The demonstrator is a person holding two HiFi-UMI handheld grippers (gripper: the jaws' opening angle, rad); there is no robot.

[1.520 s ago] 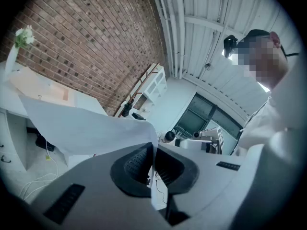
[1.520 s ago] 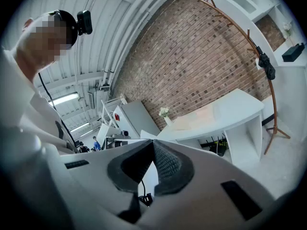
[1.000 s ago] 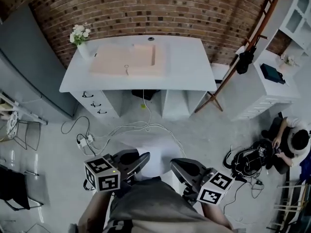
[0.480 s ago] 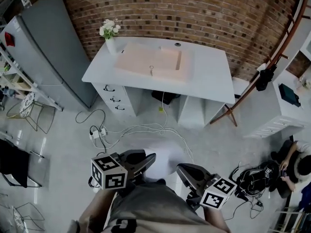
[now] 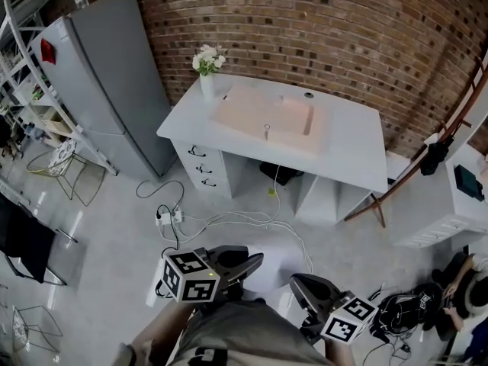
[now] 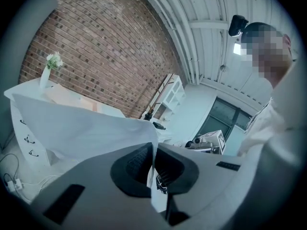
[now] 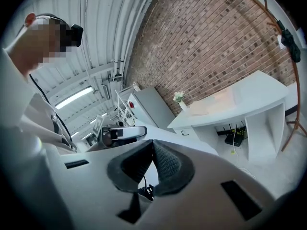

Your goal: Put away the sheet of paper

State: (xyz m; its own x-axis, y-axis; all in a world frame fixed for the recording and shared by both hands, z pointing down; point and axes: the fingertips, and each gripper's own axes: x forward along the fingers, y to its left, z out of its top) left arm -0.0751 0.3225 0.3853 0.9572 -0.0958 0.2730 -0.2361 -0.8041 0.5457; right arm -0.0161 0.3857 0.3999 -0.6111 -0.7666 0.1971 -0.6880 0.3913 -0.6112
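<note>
The sheet of paper [image 5: 268, 270] hangs between both claws, well apart from the desk [image 5: 358, 158]. The left gripper [image 5: 256, 259] is clamped on one edge. The right gripper [image 5: 294, 280] is closed too, seemingly on the opposite edge (a thin bite). Pulling the claws apart could tear it — a slack pinch could drop it.

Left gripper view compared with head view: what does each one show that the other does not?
Only left gripper view: how the left gripper is shut on the sheet of paper; the ceiling. Only head view: that gripper's marker cube, a wire chair. Both: white desk, flower vase, brick wall.
</note>
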